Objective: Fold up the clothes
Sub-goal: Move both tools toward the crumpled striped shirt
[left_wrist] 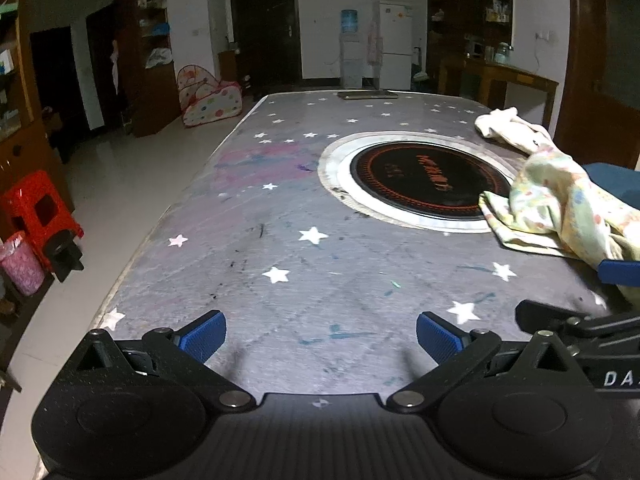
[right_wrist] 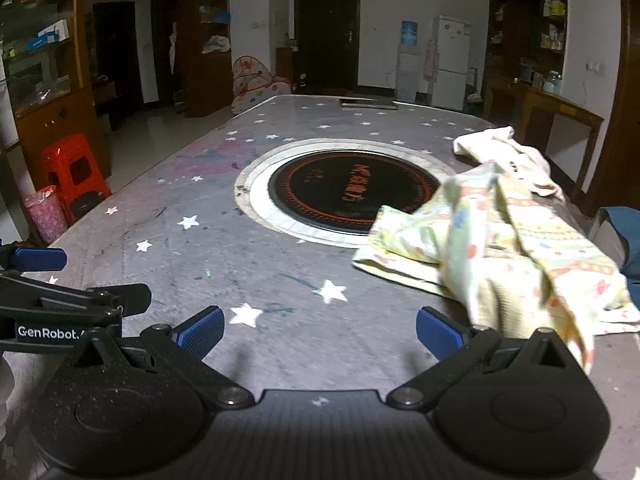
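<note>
Both tools, left tool (left_wrist: 321, 338) and right tool (right_wrist: 320, 334), are hovering wide open above the grey star-patterned table (left_wrist: 248, 248), the crumpled pastel-printed garment (right_wrist: 500, 248) lying just beside the right.

Room and table fittings, excluding laundry

Grey table (left_wrist: 280, 208) with white star print and faded pink and blue scribbles; round black hob (left_wrist: 430, 178) with orange lettering set in a pale ring at its middle; flat dark tray (left_wrist: 367, 94) at the far edge. On the floor to the left: red stool (left_wrist: 38, 212), pink bin (left_wrist: 22, 262) just beside it, dotted play tent (left_wrist: 210, 98) farther back. Dark door (left_wrist: 266, 28) in the far wall; water dispenser (left_wrist: 350, 46) with blue bottle next to a white fridge (left_wrist: 396, 44). Wooden shelving (right_wrist: 528, 24) and a sideboard (right_wrist: 544, 108) at right; wooden cabinets (right_wrist: 44, 52) at left. Blue chair (right_wrist: 620, 236) at the table's right edge.
</note>
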Tool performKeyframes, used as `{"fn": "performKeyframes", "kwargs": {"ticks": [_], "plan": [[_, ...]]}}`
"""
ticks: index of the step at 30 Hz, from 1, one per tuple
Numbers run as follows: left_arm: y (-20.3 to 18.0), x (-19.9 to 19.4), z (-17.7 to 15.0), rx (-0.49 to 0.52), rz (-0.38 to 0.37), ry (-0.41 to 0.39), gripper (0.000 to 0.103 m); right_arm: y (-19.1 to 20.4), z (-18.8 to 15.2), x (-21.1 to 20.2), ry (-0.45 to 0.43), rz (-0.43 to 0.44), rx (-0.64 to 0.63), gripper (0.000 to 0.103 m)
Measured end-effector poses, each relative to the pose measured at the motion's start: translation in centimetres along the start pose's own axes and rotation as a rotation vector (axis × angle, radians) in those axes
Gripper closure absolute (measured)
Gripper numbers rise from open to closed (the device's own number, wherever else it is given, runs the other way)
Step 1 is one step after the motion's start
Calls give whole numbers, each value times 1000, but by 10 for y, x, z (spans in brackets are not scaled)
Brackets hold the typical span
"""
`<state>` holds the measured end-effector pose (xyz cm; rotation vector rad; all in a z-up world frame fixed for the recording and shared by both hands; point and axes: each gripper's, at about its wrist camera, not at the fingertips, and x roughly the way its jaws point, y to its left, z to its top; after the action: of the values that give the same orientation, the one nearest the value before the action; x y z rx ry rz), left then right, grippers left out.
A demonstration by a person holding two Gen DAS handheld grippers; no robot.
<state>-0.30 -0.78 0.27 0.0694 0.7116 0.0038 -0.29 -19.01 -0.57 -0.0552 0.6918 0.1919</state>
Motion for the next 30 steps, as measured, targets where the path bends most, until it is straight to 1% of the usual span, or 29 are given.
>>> {"fn": "performKeyframes", "kwargs": {"ticks": [7, 8, 11, 14, 17, 19, 23, 26, 30], "plan": [[-23, -13, 2, 73, -4, -8, 0, -17, -9, -34, -55, -22, -17, 0], [-26, -17, 1, 75, -13, -9, 0, -20, -10, -39, -63, -25, -20, 0], [-35, -29, -3, 74, -46, -11, 0, -28, -9, -54, -50, -41, -16, 0], [-46, -35, -1, 77, -60, 12, 0, -35, -13, -63, -55, -64, -9, 0], [-52, -40, 2, 64, -92, 37, 0, -44, -16, -73, -60, -85, -1, 0], [-57, -44, 3, 67, -99, 34, 0, -50, -18, -80, -65, -94, 6, 0], [-70, -52, 3, 93, -96, 21, 0, -60, -23, -95, -80, -106, 16, 0], [-80, -58, 3, 110, -83, 15, 0, -65, -22, -99, -82, -116, 15, 0], [-88, -61, 5, 117, -93, 14, 0, -72, -20, -104, -85, -131, 13, 0]]}}
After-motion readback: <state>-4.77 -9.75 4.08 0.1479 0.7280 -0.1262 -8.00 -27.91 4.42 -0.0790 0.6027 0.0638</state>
